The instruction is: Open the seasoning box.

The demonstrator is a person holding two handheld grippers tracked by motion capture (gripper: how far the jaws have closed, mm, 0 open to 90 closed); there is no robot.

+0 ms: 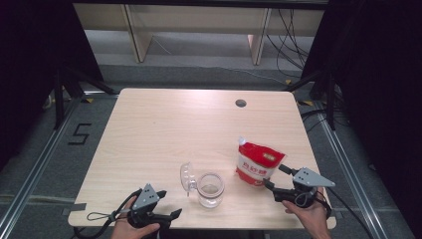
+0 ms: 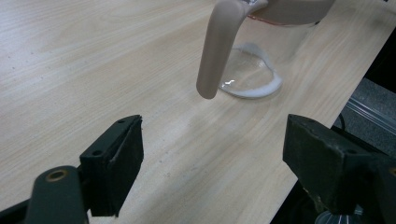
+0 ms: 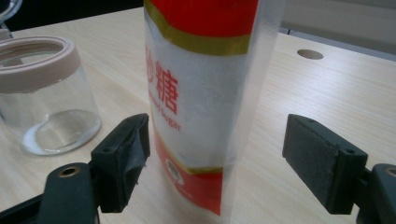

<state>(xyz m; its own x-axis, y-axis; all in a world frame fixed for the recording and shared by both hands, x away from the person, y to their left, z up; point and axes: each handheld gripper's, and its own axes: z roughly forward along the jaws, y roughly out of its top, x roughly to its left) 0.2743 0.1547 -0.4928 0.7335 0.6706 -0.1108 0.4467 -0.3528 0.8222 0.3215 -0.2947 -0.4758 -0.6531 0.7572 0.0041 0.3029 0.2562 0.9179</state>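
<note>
Standing upright between the wide right claw (image 3: 215, 163), sugar bag (image 3: 205, 93), pads apart from it

The table (image 1: 149, 129) is a pale wood-grain top with rounded corners and a small round cable hole (image 1: 241, 103) near its far edge. Two things stand on it, both toward the near right part. A clear glass jar (image 1: 210, 189) with a beige rim sits close to the near edge — its hinged lid (image 1: 187, 178) swung open to the left, a thin layer of white at the bottom. Just to its right stands a red and white sugar bag (image 1: 258, 164), upright — near the jar, not touching it.
</note>
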